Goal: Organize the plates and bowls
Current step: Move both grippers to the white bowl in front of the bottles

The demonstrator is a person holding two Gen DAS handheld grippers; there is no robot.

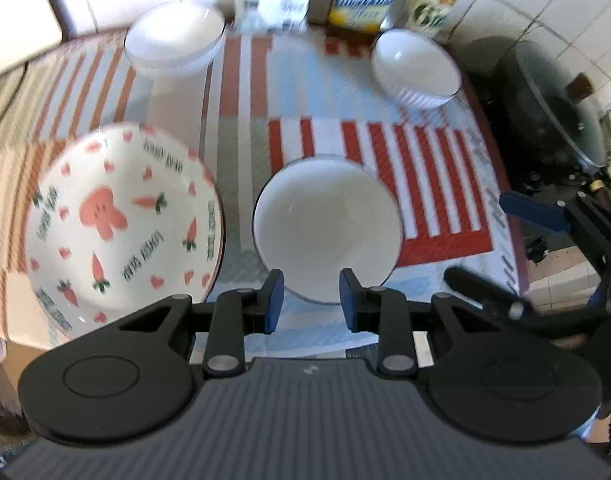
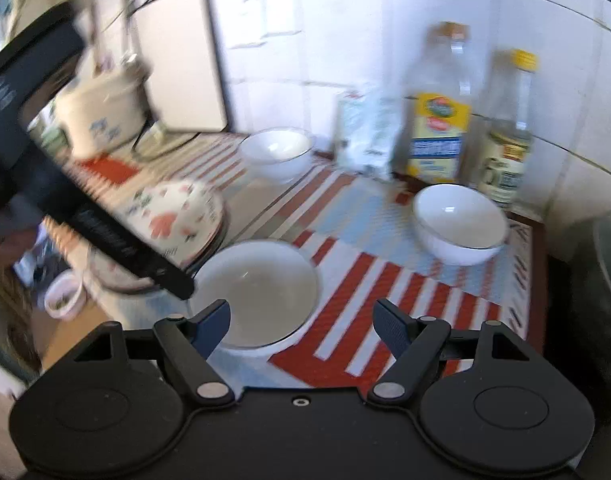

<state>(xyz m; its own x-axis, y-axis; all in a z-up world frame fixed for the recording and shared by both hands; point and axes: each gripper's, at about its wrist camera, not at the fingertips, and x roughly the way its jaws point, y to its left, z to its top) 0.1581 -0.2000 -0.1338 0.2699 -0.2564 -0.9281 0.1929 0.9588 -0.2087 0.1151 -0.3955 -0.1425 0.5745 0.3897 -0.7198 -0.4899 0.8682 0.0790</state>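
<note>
Left gripper (image 1: 311, 296): jaws spread with a clear gap, holding nothing; the blue-padded tips sit just in front of the near rim of the nearest white bowl, and whether they touch it cannot be told.
Right gripper (image 2: 301, 326): jaws spread wide, empty; its left fingertip overlaps the near rim of the same bowl in the right wrist view, contact unclear.
Nearest white bowl (image 1: 325, 226): upright and empty on the striped mat, dark line around the rim, between the carrot plate and the red-striped patch.
Carrot plate (image 1: 121, 226): deep white plate with a pink rabbit, carrots and hearts, left of the nearest bowl and tilted; in the right wrist view (image 2: 181, 216) it rests on top of other dishes.
Striped mat (image 1: 385, 168): red, white and pale blue cloth under the dishes.
Far right bowls (image 2: 459, 224): two white bowls nested, well apart from the nearest bowl, close to the bottles.
Far left bowl (image 1: 175, 38): white, upright, at the back near the wall.
Bottles (image 2: 439, 120): a yellow-labelled clear bottle and a yellow-capped one beside it, against the tiled wall.
Dark pot (image 1: 553, 108): with a glass lid, right of the mat.
</note>
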